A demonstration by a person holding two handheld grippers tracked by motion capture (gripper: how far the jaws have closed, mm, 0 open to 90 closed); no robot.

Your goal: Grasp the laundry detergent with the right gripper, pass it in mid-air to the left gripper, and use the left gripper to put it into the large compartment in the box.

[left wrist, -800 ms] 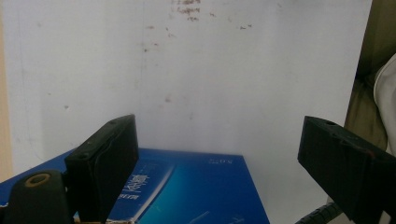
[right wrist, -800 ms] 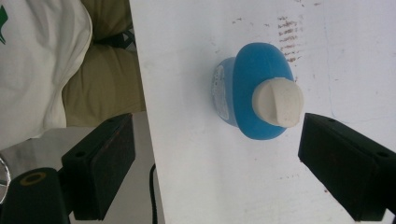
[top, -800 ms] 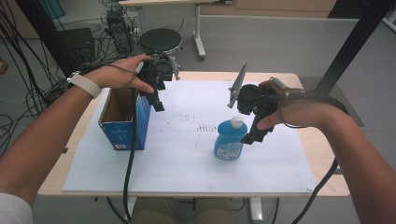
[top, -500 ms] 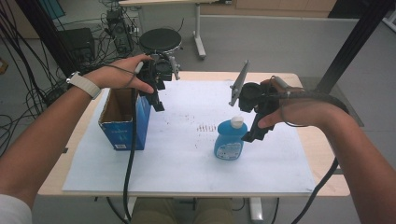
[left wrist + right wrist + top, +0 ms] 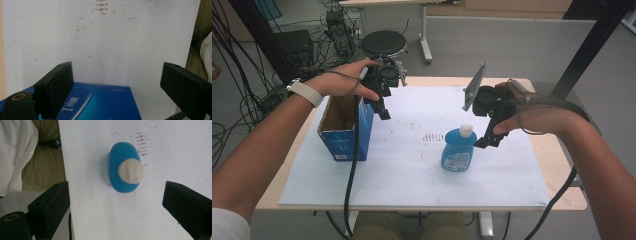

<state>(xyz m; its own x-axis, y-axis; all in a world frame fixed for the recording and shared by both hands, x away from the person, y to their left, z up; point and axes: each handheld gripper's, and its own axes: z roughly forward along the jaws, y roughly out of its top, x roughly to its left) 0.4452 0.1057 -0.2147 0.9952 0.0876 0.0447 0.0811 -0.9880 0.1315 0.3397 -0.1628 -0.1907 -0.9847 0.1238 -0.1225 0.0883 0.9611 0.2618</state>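
Observation:
An open-topped blue cardboard box (image 5: 344,131) stands at the left of the white sheet (image 5: 412,175). My left gripper (image 5: 382,108) hovers over the box's far right corner, open, nothing between its jaws. In the left gripper view that gripper (image 5: 117,69) looks down past the box's blue side (image 5: 100,102). A blue bottle (image 5: 458,151) with a white cap (image 5: 467,130) stands upright mid-sheet. My right gripper (image 5: 490,141) hangs open just right of the cap. In the right gripper view the bottle (image 5: 117,157) lies ahead of the spread jaws of that gripper (image 5: 117,187), untouched.
Small brown marks (image 5: 432,136) dot the sheet near the bottle. A black round stool (image 5: 383,43) and tangled cables (image 5: 257,95) lie beyond the wooden table's (image 5: 562,200) far and left edges. The person's lap shows beside the sheet in the right gripper view.

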